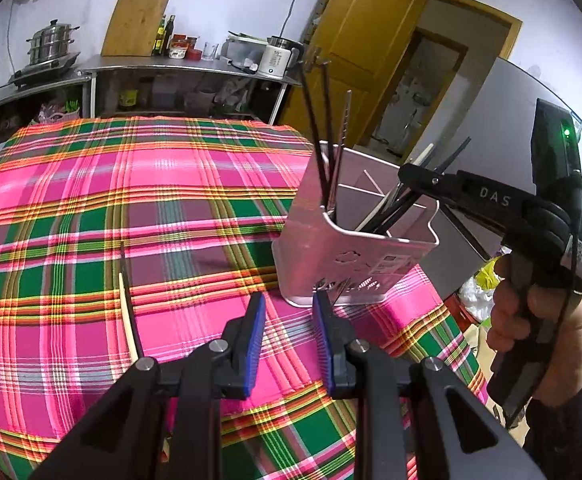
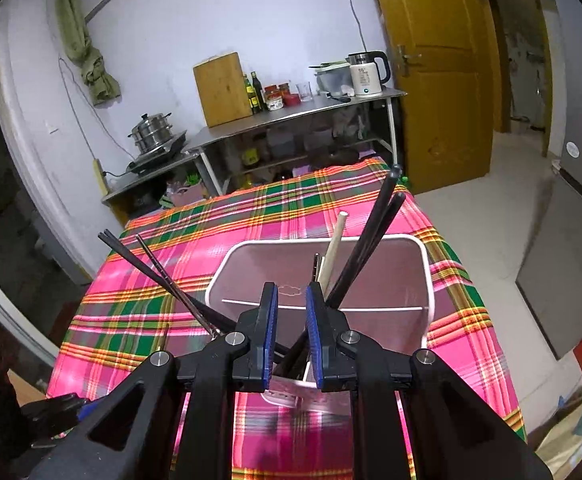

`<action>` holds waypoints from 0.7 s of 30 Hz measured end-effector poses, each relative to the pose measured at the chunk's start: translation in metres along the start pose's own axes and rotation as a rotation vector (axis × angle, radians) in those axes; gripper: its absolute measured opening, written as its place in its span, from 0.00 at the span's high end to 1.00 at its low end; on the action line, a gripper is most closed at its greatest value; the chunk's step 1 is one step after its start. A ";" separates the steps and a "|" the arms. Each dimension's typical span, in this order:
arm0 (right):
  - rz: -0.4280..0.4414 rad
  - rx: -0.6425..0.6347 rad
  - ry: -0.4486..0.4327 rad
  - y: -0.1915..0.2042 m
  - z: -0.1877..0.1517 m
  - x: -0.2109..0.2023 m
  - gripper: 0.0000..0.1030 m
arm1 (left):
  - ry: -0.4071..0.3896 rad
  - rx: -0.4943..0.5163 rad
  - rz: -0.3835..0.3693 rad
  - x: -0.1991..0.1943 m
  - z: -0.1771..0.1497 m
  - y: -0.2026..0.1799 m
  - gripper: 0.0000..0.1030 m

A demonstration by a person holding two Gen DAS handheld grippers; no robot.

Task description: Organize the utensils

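Left wrist view. Left gripper (image 1: 288, 343) low over plaid tablecloth (image 1: 91, 208), jaws apart with a moderate gap, nothing between the blue pads (image 1: 255, 340). Pale utensil holder (image 1: 351, 256) just ahead, standing near the table's right edge, divided into compartments. Black chopsticks (image 1: 319, 128) upright in its left compartment; more dark sticks and a pale one leaning right in the near compartment. One pale wooden chopstick (image 1: 127, 316) lying loose on the cloth, left of the gripper, with a dark stick beside it. Right gripper (image 1: 415, 176) reaching in from the right over the holder's top among the leaning sticks; jaw state not readable from here. Hand (image 1: 531, 320) around its grip.

Right wrist view. Right gripper (image 2: 291, 334) directly above the holder (image 2: 427, 280), jaws narrowly apart. Dark chopsticks (image 2: 375, 240) and a pale stick (image 2: 335, 244) rising just right of the right pad; whether anything is pinched, cannot tell. Other black sticks (image 2: 159, 268) fanning out to the left. Steel shelf (image 2: 291, 114) with kettle (image 2: 367, 74) against the far wall.
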State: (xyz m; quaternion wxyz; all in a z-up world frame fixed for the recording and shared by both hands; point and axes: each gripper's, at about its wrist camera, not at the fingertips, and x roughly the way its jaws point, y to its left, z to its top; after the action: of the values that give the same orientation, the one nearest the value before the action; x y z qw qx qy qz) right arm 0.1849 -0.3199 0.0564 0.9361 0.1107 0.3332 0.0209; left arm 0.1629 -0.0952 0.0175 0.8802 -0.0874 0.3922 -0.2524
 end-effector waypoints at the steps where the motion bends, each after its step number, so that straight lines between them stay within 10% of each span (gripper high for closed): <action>1: -0.005 -0.007 0.000 0.002 0.000 0.001 0.85 | 0.003 -0.004 0.000 0.001 0.000 0.002 0.75; 21: -0.147 -0.065 -0.044 0.018 0.012 -0.001 0.85 | 0.015 -0.052 -0.012 0.005 -0.010 0.018 0.75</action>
State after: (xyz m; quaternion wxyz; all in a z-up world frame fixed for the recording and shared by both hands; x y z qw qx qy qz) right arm 0.1929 -0.3048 0.0700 0.9452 0.0561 0.3191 -0.0396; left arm 0.1653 -0.0819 0.0006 0.8733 -0.1106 0.4046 -0.2480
